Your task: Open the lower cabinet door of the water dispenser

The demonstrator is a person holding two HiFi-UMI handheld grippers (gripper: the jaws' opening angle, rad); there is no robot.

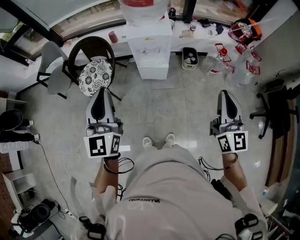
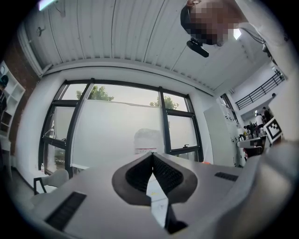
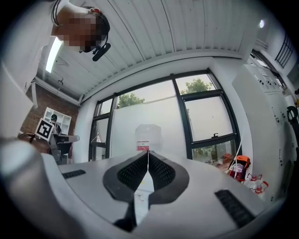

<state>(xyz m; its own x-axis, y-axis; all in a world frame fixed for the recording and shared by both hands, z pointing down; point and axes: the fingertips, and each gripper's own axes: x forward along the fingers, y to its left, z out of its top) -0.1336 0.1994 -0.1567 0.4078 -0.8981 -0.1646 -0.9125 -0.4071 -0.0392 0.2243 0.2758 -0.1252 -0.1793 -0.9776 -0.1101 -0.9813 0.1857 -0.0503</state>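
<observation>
Your left gripper, left of centre, is clenched empty; the water dispenser stands top centre, its lower cabinet door well apart from you. Your right gripper is clenched empty too: arrive like that and you'll likely bump the door, not catch it.

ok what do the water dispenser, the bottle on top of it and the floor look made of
Water dispenser: smooth white casing, plastic or painted metal; the look leaves it open.
Bottle: probably translucent plastic, pale and see-through with a red band.
Floor: glossy grey tile, going by the seams and soft reflections.
</observation>
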